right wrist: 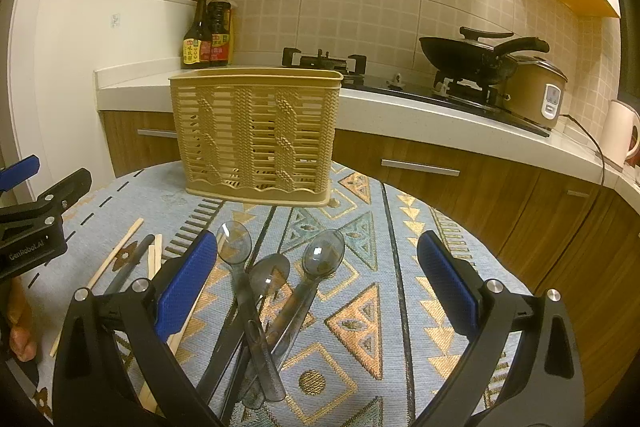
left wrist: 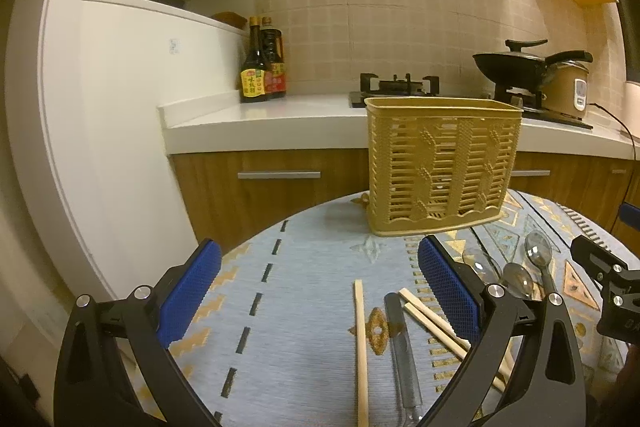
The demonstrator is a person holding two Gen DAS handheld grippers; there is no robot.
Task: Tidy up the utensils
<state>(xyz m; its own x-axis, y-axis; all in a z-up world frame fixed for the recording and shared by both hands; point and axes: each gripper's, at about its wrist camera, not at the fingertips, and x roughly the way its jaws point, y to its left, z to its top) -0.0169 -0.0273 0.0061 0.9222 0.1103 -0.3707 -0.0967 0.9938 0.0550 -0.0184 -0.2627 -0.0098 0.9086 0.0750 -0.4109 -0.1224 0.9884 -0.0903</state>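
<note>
Right wrist view: right gripper (right wrist: 316,283) gapes unladen over smoky translucent plastic spoons (right wrist: 260,307); left gripper (left wrist: 320,287) likewise; tan slatted plastic basket (right wrist: 256,135) at table's far edge awaits first pick.

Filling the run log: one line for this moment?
left gripper open | right gripper open | grey translucent plastic spoons, wooden chopsticks on cloth | slatted tan plastic basket upright

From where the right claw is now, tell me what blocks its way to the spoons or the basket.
Nothing visible does. The right claw is open above the spoons, and only bare tablecloth lies between them and the basket.
</note>
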